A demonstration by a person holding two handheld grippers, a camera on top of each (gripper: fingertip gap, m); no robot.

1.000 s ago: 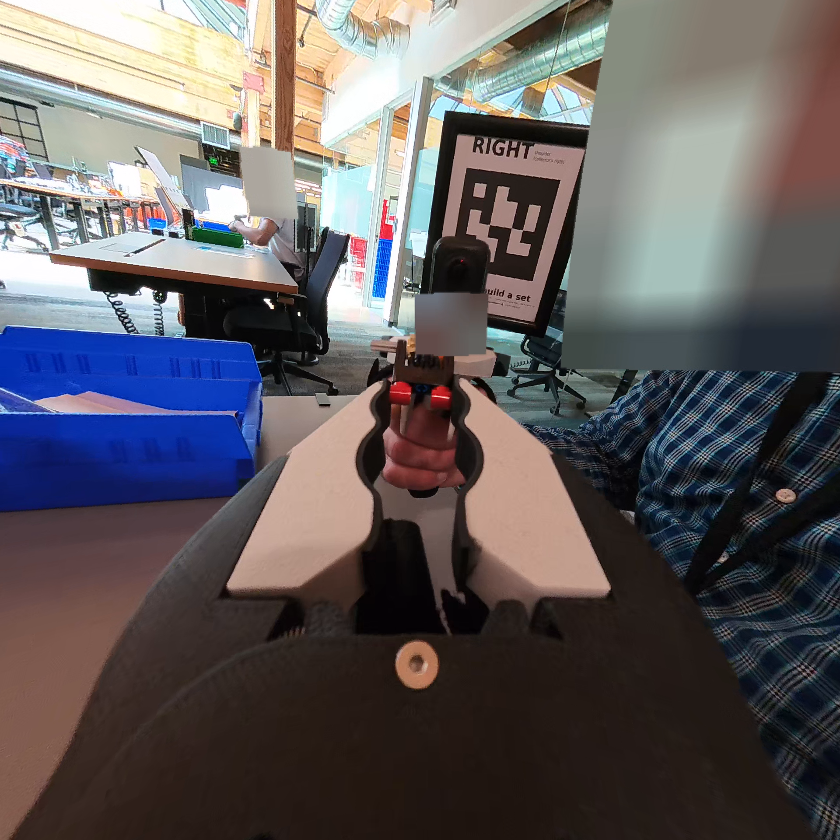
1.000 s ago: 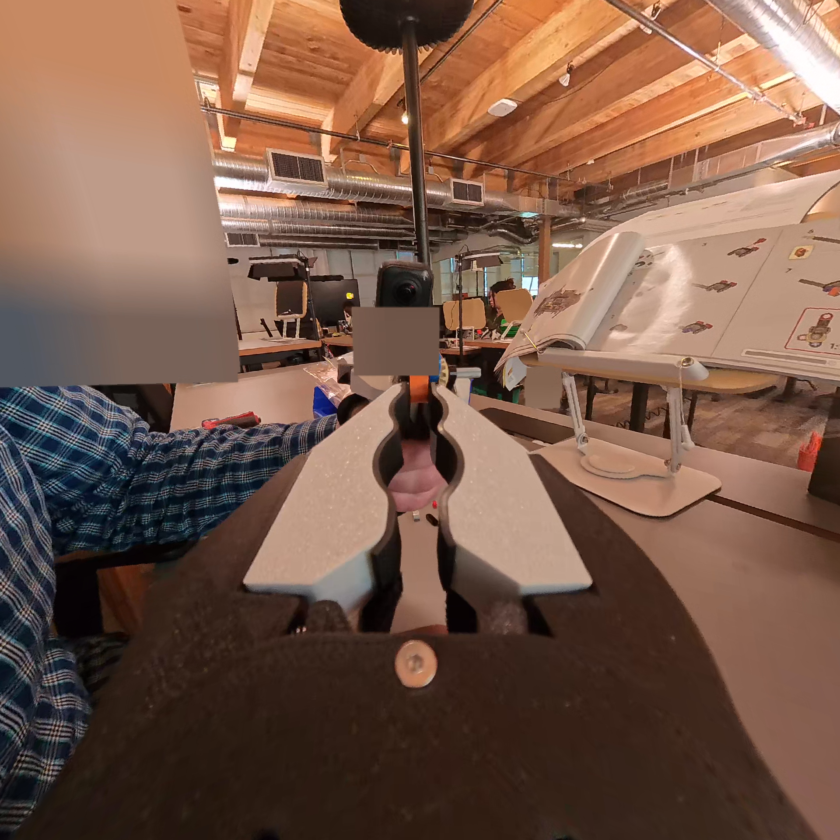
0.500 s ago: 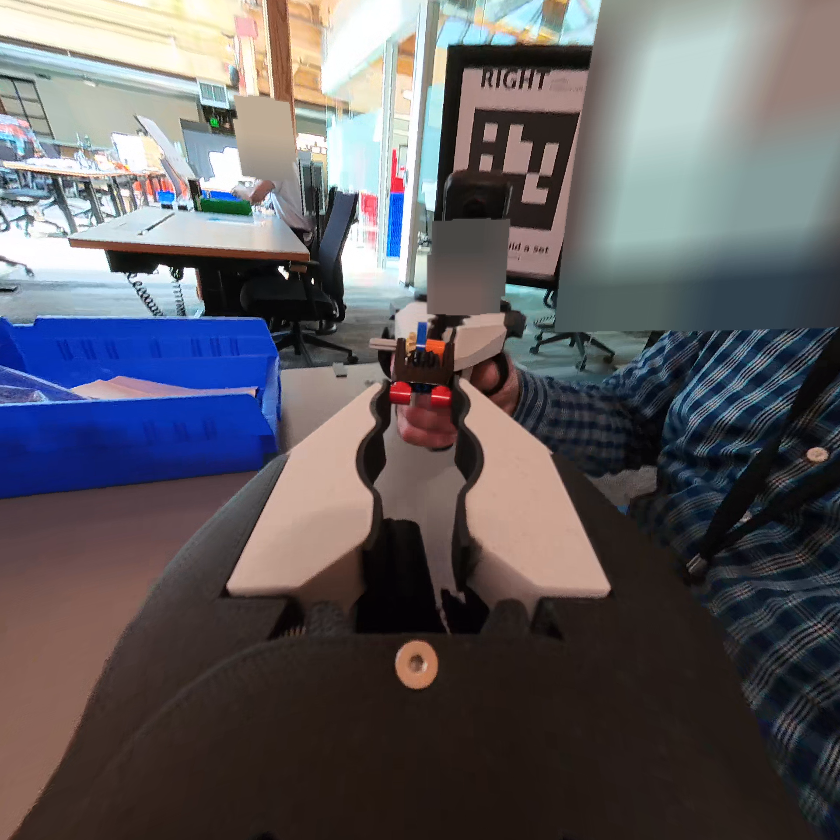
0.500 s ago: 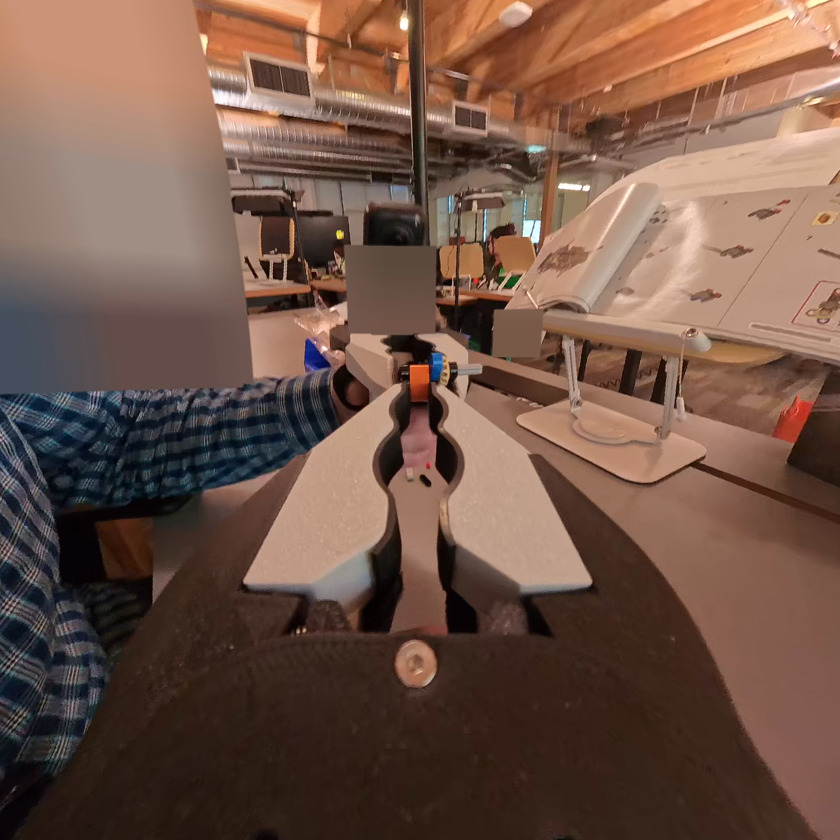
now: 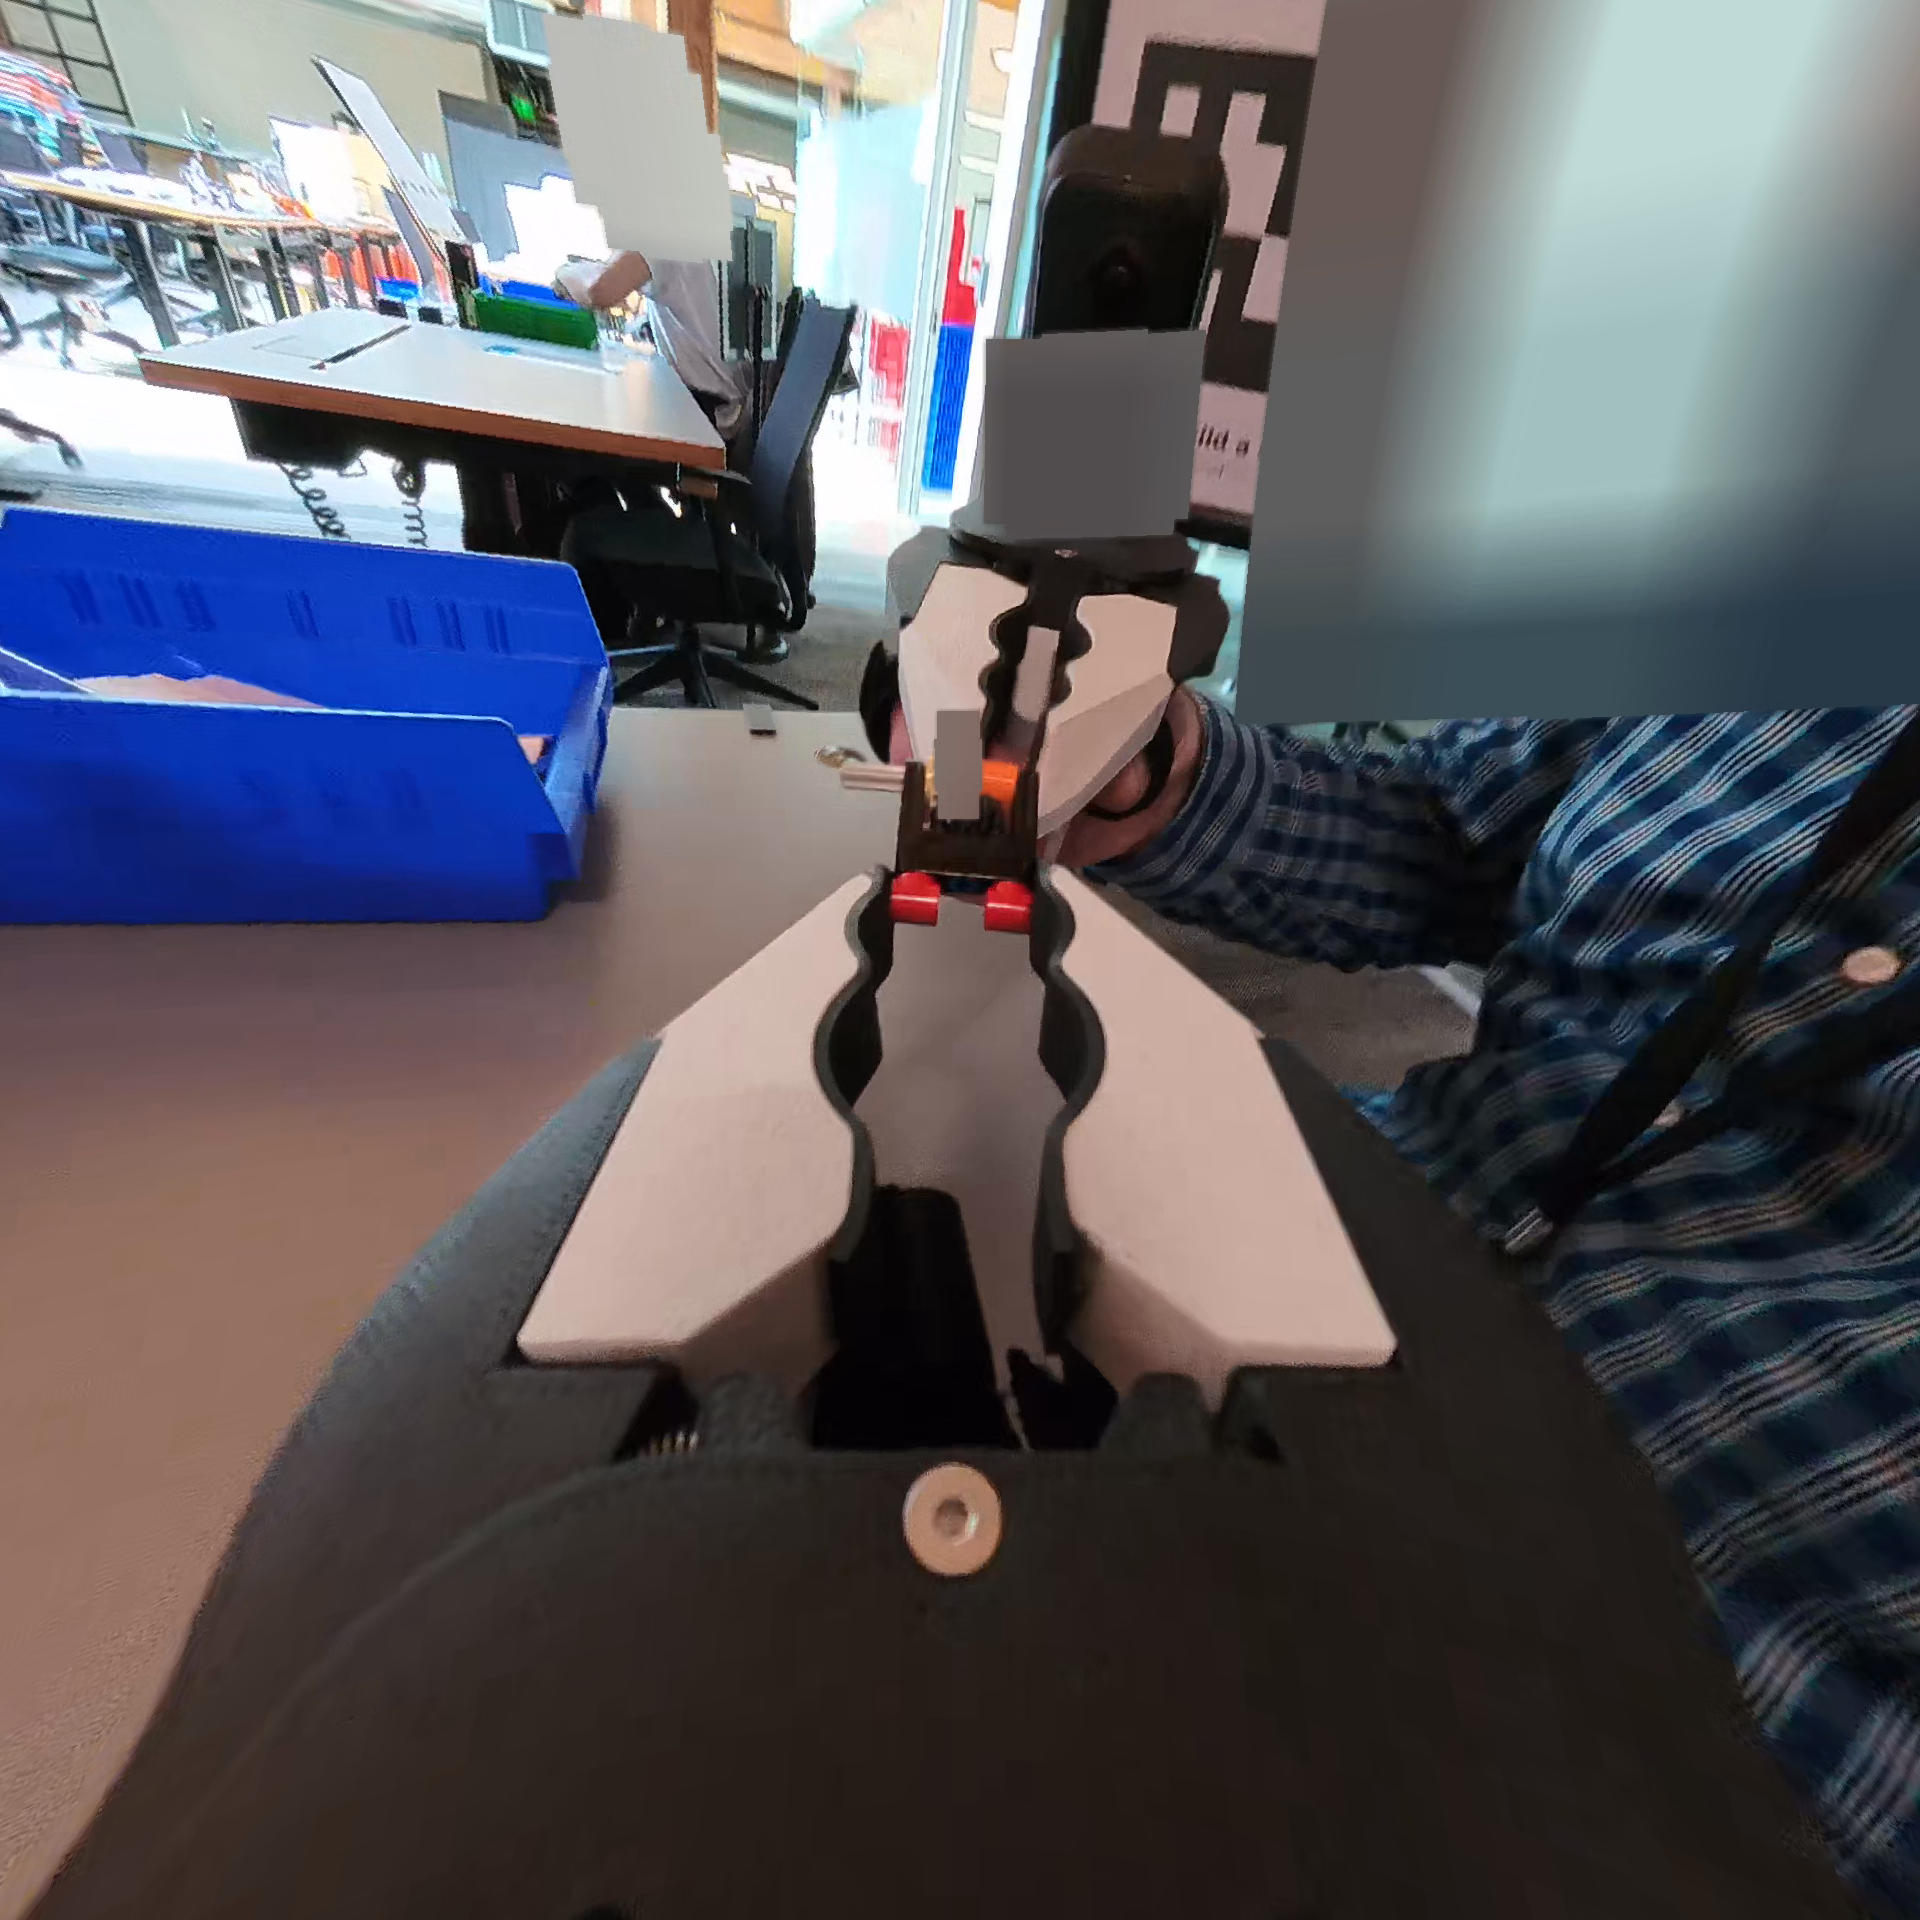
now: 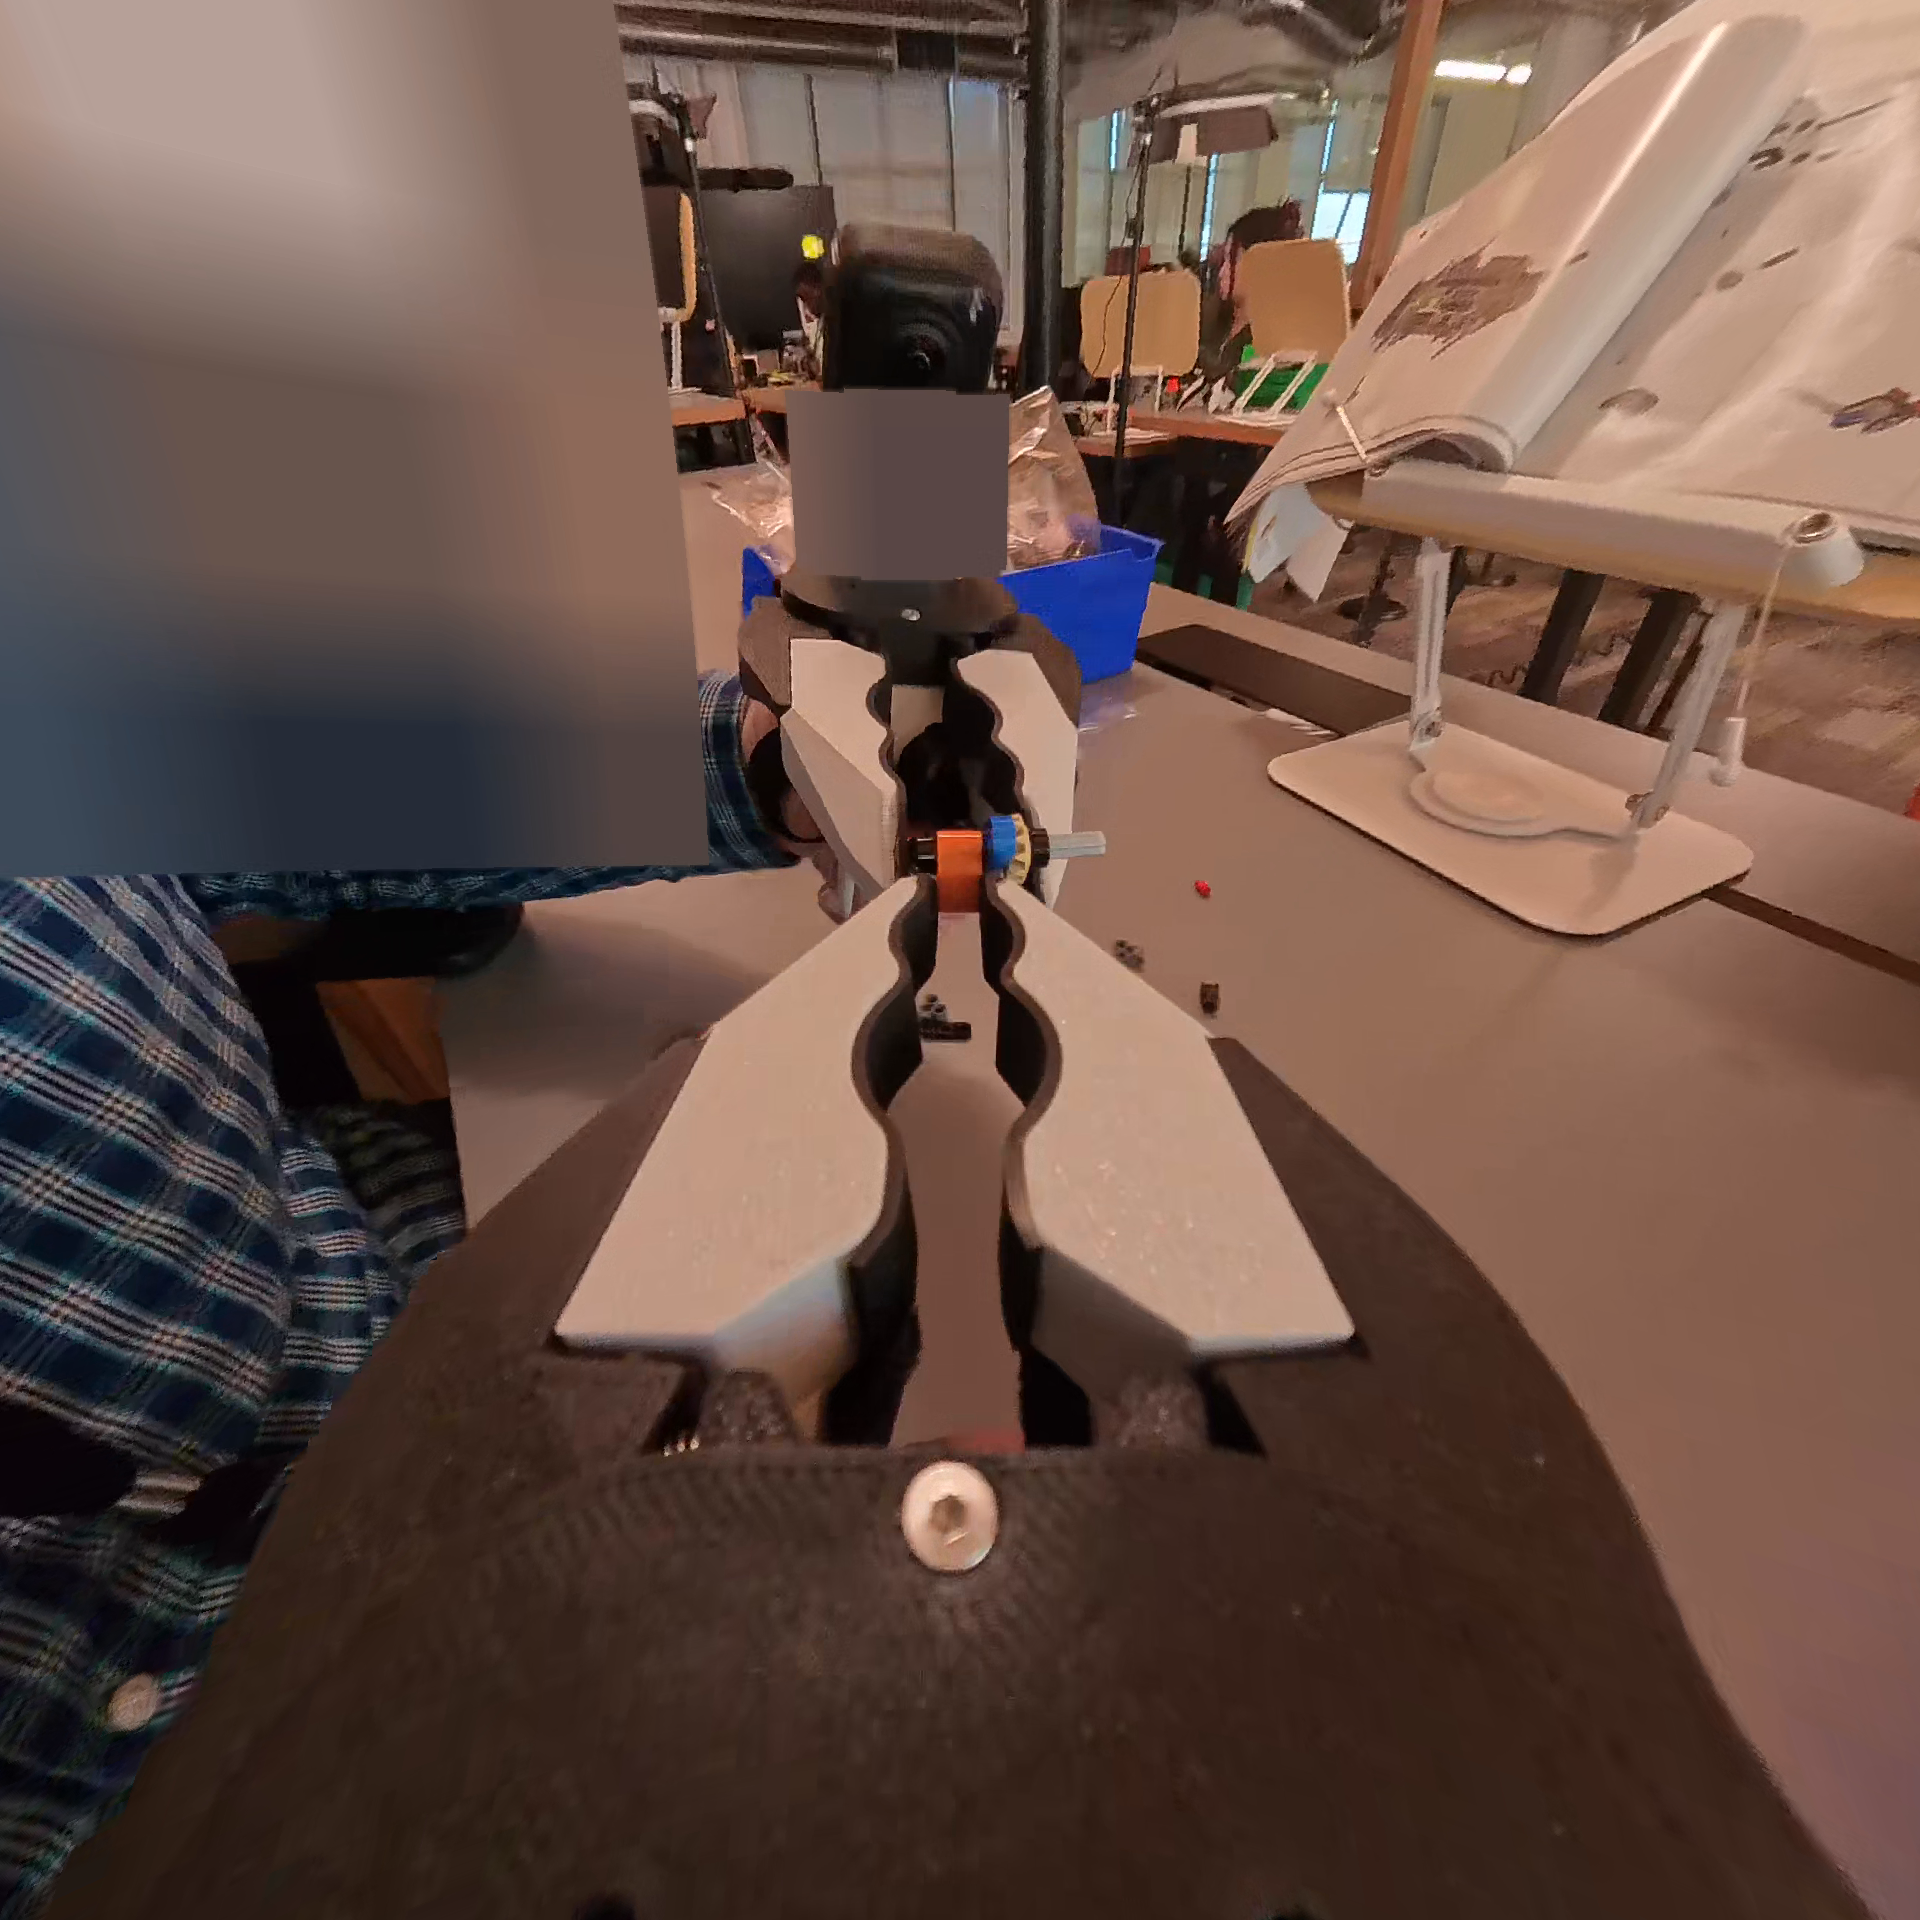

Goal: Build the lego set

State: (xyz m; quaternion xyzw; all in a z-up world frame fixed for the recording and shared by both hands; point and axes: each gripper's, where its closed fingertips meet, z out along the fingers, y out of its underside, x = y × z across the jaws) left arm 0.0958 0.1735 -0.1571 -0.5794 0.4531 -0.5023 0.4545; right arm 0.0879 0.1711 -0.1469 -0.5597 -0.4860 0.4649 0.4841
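Both grippers are pinching one lego assembly (image 5: 961, 842) mid-air at frame centre: left gripper (image 5: 958, 902) clamping its red-stud end, right gripper (image 6: 958, 896) clamping the orange piece (image 6: 957, 868). Grey axle (image 6: 1070, 845) is pointing right in the right wrist view.

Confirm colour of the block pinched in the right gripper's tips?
Orange block, clearest in the right wrist view, between the right gripper tips.

Tiny loose pieces (image 6: 1205, 992) on table (image 6: 1455, 1091), unidentifiable
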